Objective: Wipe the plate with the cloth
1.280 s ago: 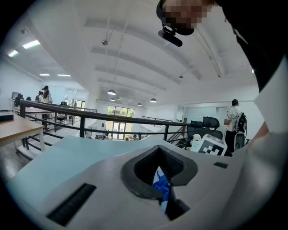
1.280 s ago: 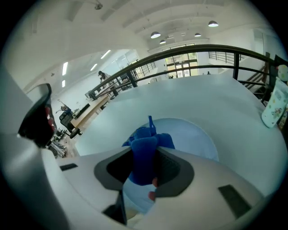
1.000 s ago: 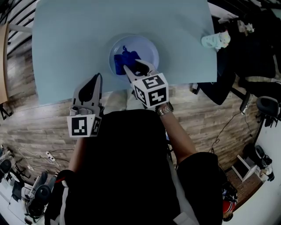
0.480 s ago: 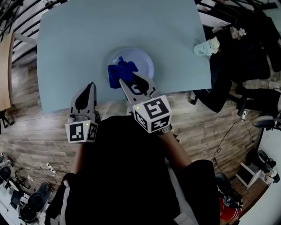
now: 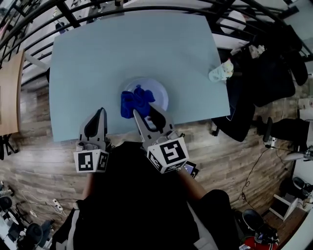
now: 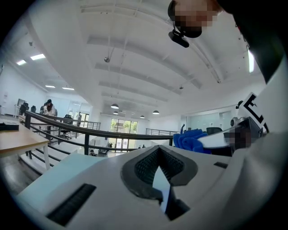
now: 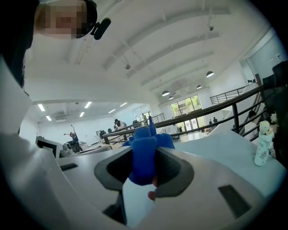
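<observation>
A pale blue plate [image 5: 157, 93] lies near the front edge of the light blue table [image 5: 98, 63]. A bunched dark blue cloth [image 5: 133, 101] hangs over the plate's left side. My right gripper [image 5: 145, 110] is shut on the cloth, and in the right gripper view the cloth [image 7: 144, 155] fills the gap between the jaws of that gripper [image 7: 143, 177]. It is held up, pointing towards the ceiling. My left gripper [image 5: 99, 116] is over the table's front edge, left of the plate, shut and empty [image 6: 160, 182]. The left gripper view catches the cloth [image 6: 191, 139] off to its right.
A small pale figurine [image 5: 220, 71] stands at the table's right edge, and also shows in the right gripper view as a figurine [image 7: 263, 141]. A black chair draped with dark clothes [image 5: 266, 68] is right of the table. A black railing [image 5: 73, 14] runs beyond the far edge. Wood floor surrounds.
The right gripper has drawn the cloth from the plate's middle to its left side, pulling back towards me. The head view now takes in more of the table. The left gripper has barely moved.
</observation>
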`<state>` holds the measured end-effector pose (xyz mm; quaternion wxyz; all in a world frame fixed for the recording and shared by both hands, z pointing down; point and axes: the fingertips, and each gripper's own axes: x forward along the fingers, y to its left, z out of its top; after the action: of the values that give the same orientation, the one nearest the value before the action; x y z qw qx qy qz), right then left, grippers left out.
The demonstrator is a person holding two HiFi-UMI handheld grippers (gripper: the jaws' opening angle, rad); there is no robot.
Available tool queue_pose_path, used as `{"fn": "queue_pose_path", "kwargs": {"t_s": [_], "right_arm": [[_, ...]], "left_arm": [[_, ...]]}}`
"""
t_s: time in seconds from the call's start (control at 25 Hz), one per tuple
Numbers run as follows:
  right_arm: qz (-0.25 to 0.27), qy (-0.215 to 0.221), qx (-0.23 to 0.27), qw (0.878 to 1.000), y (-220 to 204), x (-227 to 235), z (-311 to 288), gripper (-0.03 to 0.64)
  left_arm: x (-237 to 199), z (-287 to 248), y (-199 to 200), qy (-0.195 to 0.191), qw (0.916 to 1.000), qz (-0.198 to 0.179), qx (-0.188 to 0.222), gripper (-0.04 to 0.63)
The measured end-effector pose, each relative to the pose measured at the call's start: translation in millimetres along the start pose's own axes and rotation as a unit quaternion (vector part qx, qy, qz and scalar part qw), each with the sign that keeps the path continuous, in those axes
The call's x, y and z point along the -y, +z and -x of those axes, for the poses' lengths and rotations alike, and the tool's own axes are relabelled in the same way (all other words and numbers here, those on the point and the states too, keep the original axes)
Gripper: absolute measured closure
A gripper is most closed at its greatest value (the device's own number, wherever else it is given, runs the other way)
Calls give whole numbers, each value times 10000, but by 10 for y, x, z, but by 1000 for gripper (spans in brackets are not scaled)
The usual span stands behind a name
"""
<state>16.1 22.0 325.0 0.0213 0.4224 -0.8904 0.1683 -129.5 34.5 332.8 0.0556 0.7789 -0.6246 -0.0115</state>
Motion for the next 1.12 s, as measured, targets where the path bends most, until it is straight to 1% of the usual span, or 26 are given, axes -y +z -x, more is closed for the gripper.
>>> {"fn": "queue_pose_path", "kwargs": {"t_s": [0.24,0.36,0.56,0.68,0.84,1.0,1.12], "right_arm": [[51,-100,222,9997,113,-10,158,499],[71,-255,342,9991,175,75,237,499],[18,-535,409,9977,227,169,284,499],[42,-595,450,9972,246,184,340,499],[96,-542,486,9973,254,175,434,499],[99,-476,438,9979,258,117,407,499],[114,-421,427,9981,196,97,413,499]], "left_arm": [[216,19,197,-177,9995,-103,257,594],[342,-37,272,-347,9986,-170,363,594],[410,-126,383,-562,9966,-246,547,594],[460,-136,352,-619,9966,-256,471,594],[583,-97,354,-683,9963,-265,455,594],[529,-56,336,-581,9975,-291,266,594],[527,-14,278,-556,9975,-316,287,594]]}}
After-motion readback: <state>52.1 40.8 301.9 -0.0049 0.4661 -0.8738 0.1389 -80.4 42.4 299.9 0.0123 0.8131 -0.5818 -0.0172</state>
